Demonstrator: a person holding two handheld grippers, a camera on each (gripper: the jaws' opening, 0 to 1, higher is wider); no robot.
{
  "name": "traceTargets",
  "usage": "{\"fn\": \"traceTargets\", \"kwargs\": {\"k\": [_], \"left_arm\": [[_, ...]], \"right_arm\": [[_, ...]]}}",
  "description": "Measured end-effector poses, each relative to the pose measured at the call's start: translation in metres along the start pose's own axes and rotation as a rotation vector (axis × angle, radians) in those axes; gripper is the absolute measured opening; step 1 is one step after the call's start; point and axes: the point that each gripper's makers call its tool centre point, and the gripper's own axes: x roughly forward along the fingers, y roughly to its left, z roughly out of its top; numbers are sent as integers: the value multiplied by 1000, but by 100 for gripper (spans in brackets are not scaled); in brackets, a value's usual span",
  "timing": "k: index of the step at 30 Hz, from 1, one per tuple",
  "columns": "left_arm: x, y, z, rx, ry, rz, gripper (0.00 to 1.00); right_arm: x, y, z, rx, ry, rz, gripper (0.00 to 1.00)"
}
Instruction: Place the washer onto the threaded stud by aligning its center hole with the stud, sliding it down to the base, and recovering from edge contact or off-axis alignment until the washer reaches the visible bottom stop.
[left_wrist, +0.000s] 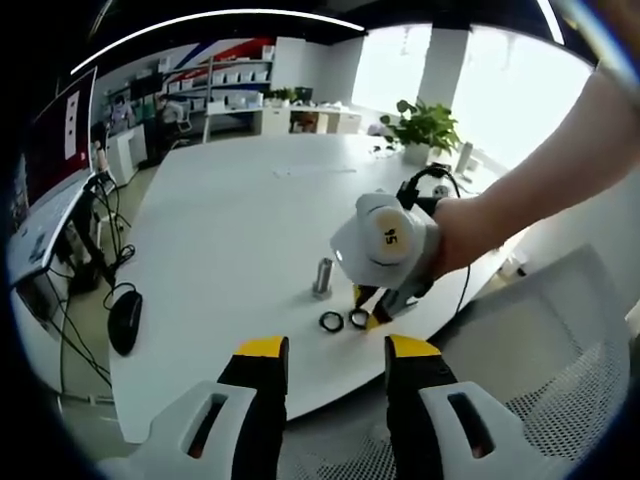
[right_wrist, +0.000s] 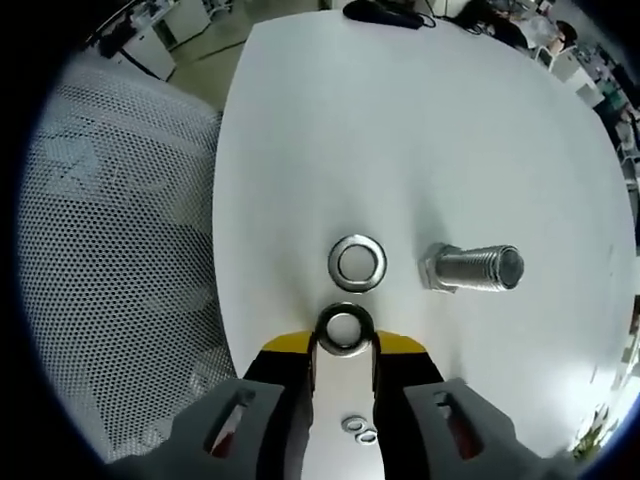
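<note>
White surface (right_wrist: 420, 130) carries, left to right in the right gripper view, a mesh chair (right_wrist: 110, 250) beside it, a loose washer (right_wrist: 357, 262), and the threaded stud (right_wrist: 470, 268). A second washer (right_wrist: 344, 331) is clamped by the right tool (right_wrist: 343, 345), near the stud but apart from it. The left tool (left_wrist: 325, 350) is held released above the surface edge.

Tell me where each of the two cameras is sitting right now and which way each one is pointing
Left gripper view: rides the left gripper, held back off the table edge, facing across the white table; the right gripper and the person's arm come in from the right.
Right gripper view: rides the right gripper, looking down at the table; its jaws flank one washer.
Shared: threaded stud, second washer.
</note>
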Motion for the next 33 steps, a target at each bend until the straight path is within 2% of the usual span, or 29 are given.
{"fn": "traceTargets", "kwargs": {"k": [3, 9, 10, 11, 12, 13, 15, 16, 18, 20, 28, 33], "left_arm": [[0, 0, 0, 3, 1, 1, 37], [0, 1, 0, 1, 1, 2, 37], [0, 1, 0, 1, 1, 1, 37], [0, 1, 0, 1, 1, 1, 37], [0, 1, 0, 0, 1, 1, 37], [0, 1, 0, 0, 1, 2, 37], [0, 1, 0, 1, 2, 2, 37], [0, 1, 0, 2, 1, 2, 37], [0, 1, 0, 0, -1, 5, 37], [0, 1, 0, -4, -2, 6, 37], [1, 1, -2, 0, 9, 5, 37], [1, 2, -1, 1, 10, 5, 36]], "right_arm": [[-6, -4, 4, 41, -39, 1, 22], [-18, -10, 5, 47, -59, -12, 22], [-21, -11, 5, 51, -61, -7, 6], [-25, -12, 13, 30, -115, -23, 2], [-29, -15, 5, -22, -82, -6, 2], [-31, -8, 3, 54, -87, 17, 2], [-32, -16, 1, 11, -64, -18, 2], [-29, -15, -8, 21, -13, -12, 2], [-25, -18, -9, -5, -26, -52, 3], [-20, -11, -13, 36, -20, -16, 3], [-17, -10, -14, 67, -36, -13, 3], [-19, -13, -11, 94, -53, -18, 9]]}}
